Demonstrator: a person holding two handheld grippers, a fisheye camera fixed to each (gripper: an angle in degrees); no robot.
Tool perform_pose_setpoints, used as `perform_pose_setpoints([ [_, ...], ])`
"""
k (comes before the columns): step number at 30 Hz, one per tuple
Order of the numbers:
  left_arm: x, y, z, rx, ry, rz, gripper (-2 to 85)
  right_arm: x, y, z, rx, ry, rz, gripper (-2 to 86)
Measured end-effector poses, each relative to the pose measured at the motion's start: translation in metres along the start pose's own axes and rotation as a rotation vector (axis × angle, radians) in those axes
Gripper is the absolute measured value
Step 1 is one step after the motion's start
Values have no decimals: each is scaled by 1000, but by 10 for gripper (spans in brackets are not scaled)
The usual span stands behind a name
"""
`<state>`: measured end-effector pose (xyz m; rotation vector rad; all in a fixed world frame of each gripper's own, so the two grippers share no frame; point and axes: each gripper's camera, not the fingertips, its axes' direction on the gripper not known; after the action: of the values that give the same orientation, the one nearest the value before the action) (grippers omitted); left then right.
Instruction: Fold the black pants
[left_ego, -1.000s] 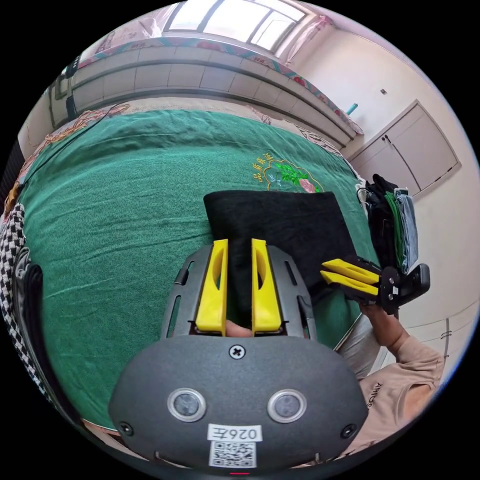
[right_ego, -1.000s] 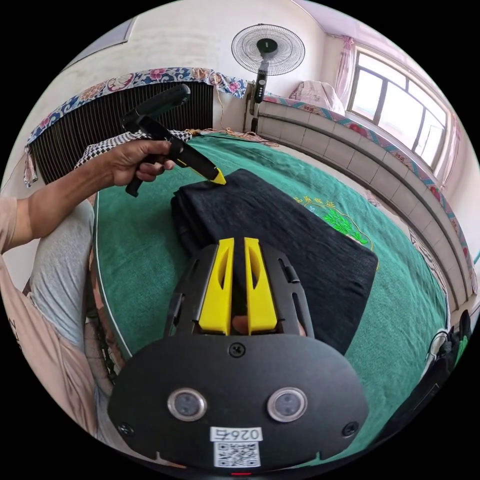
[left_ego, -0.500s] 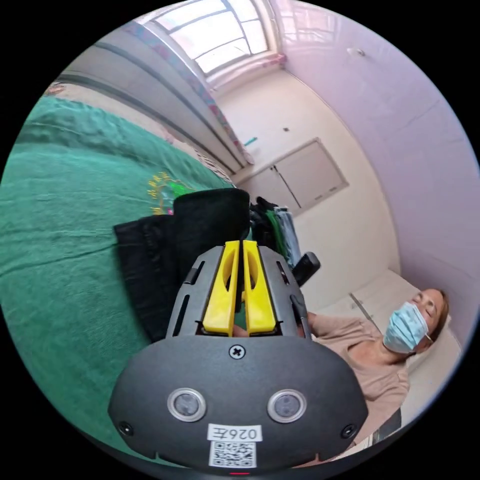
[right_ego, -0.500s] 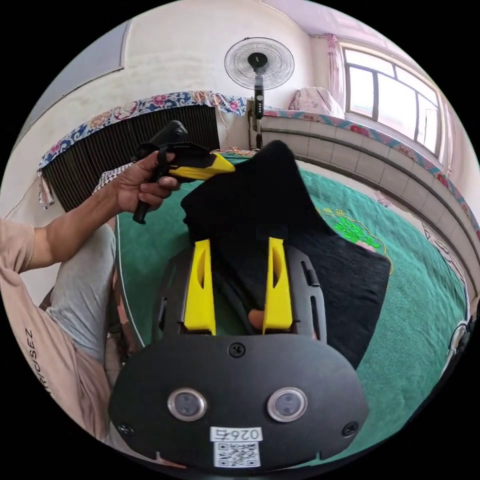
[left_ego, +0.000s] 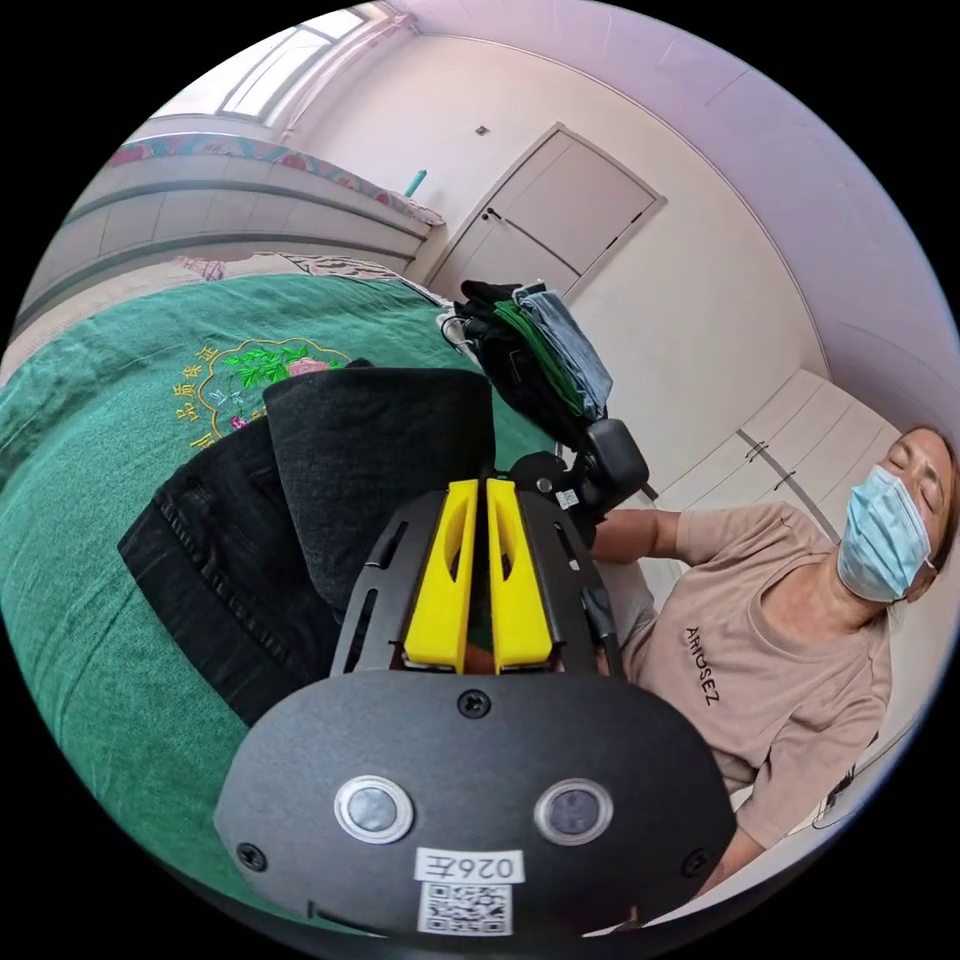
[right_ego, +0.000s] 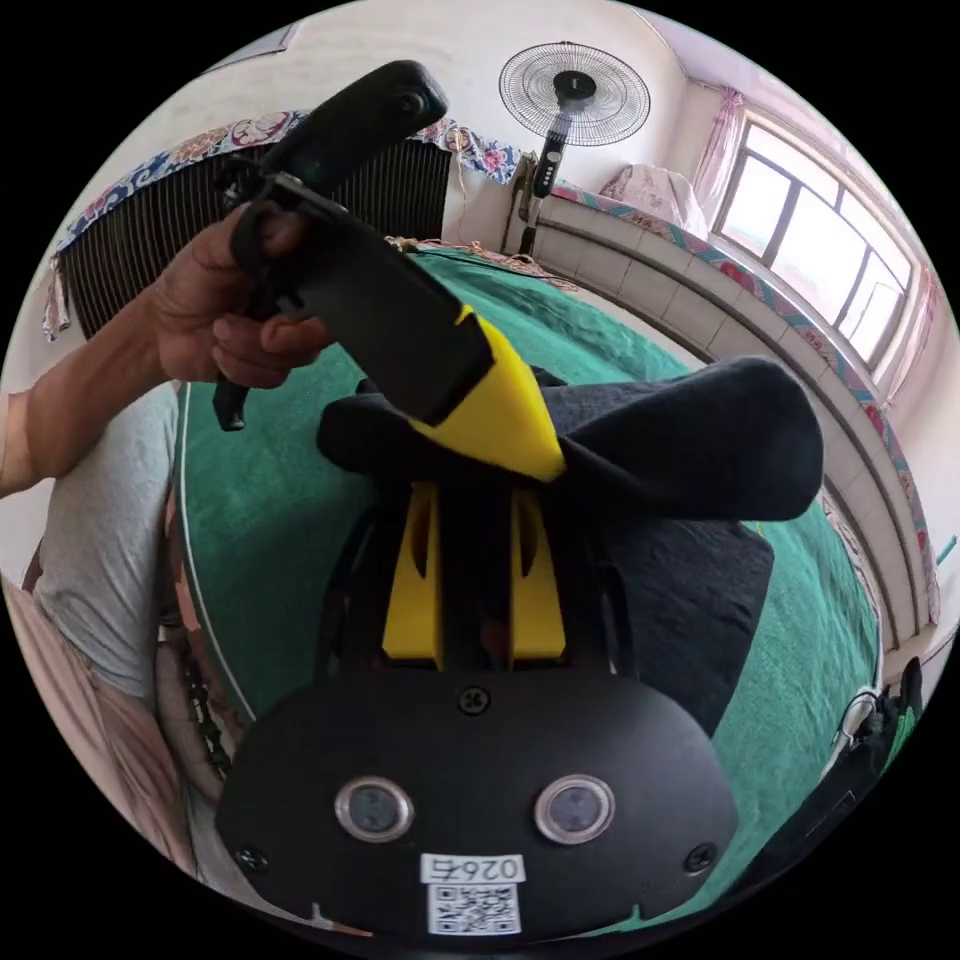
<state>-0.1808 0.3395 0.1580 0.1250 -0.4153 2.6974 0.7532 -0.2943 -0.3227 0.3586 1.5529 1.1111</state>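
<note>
Both views look closely, from opposite sides, at the black pants.

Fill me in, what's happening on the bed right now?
A person is mid-fold on the black pants, which lie on a green bedspread. The left tongs are shut on one end of the pants and have it lifted over the rest. The right tongs grip the same raised fabric. A pile of other clothes sits at the bed's edge.

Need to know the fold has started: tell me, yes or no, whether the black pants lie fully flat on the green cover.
No: in the right gripper view a flap of the black pants is raised above the green cover, gripped by the left tool.
</note>
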Motion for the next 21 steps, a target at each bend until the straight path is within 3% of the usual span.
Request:
perform_pose_setpoints([
  [5,-10,23,-38,164,7,-38,17,26,-12,-27,40,-121,114,-14],
  [11,-34,65,-99,438,-86,-189,16,90,-11,-87,221,-157,393,-16],
  [16,-69,80,-92,400,-21,-357,0,134,6,-120,277,-148,625,-16],
  [21,-81,80,-75,346,-104,-451,19,162,28,-160,393,-107,853,-15],
])
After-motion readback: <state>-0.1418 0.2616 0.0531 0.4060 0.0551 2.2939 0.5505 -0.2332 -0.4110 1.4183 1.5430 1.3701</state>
